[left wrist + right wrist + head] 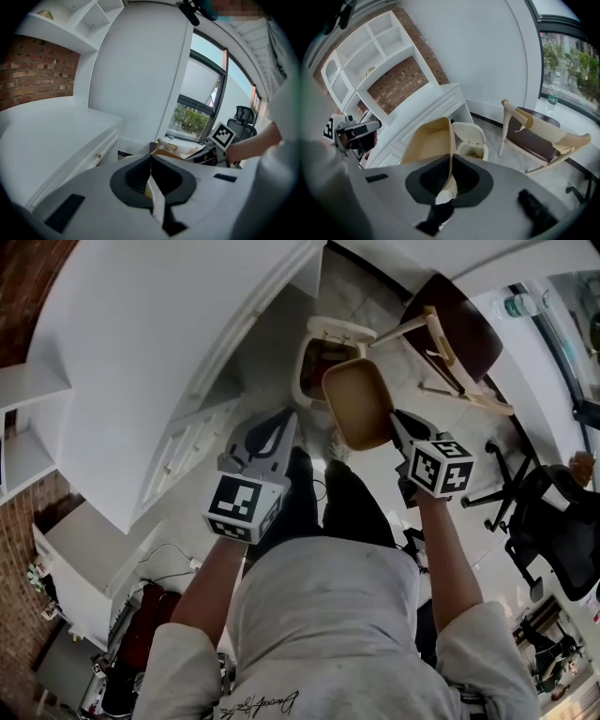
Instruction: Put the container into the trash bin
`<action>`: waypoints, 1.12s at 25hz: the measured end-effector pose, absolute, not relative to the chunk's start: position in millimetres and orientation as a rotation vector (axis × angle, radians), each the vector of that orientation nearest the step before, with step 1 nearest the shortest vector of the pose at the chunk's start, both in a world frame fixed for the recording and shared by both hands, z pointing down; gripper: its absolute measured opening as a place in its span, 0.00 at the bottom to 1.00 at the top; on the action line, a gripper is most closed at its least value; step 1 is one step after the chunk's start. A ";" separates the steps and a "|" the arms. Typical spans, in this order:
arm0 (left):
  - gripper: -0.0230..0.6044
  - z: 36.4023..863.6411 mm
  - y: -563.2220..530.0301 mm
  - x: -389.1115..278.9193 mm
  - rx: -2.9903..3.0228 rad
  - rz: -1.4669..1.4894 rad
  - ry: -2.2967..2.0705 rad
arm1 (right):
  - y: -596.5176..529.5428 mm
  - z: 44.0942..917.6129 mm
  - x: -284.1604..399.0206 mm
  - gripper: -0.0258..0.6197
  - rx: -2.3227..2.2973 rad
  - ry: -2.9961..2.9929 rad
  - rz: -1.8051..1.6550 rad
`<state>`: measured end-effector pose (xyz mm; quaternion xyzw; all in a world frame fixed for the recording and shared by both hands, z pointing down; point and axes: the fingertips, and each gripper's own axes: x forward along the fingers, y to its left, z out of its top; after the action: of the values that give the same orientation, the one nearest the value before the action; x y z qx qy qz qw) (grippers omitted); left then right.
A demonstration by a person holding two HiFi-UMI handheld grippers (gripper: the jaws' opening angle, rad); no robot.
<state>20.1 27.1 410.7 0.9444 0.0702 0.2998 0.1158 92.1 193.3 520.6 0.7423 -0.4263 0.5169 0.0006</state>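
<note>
Right gripper [451, 157]: jaws pinch one side wall of the tan container [426, 140], wall edge-on between the pads. The container is empty, with its open side facing left of frame in the right gripper view. In the head view the container [356, 399] sits upper centre, held in the air off the right gripper [395, 420], and overlaps the lower right rim of the trash bin [304, 371]. The bin is on the floor with its lid flipped open. A wooden chair [450, 329] stands upper right, near the bin. Left gripper [150, 157]: jaws pressed together, nothing in them, lower left of the container in the head view [284, 424].
</note>
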 end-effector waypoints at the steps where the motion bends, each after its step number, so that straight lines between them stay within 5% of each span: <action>1: 0.06 414.7 25.7 21.1 2.763 0.877 0.202 | 192.6 524.3 92.5 0.10 2.327 -1.335 1.628; 28: 0.06 507.8 -3.8 22.7 2.675 0.975 0.213 | 167.5 618.0 105.6 0.10 2.324 -1.218 1.721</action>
<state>22.7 -3.8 507.8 0.9273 0.0738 0.3380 0.1427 105.6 167.5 618.0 0.7406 -0.3882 0.5485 0.0017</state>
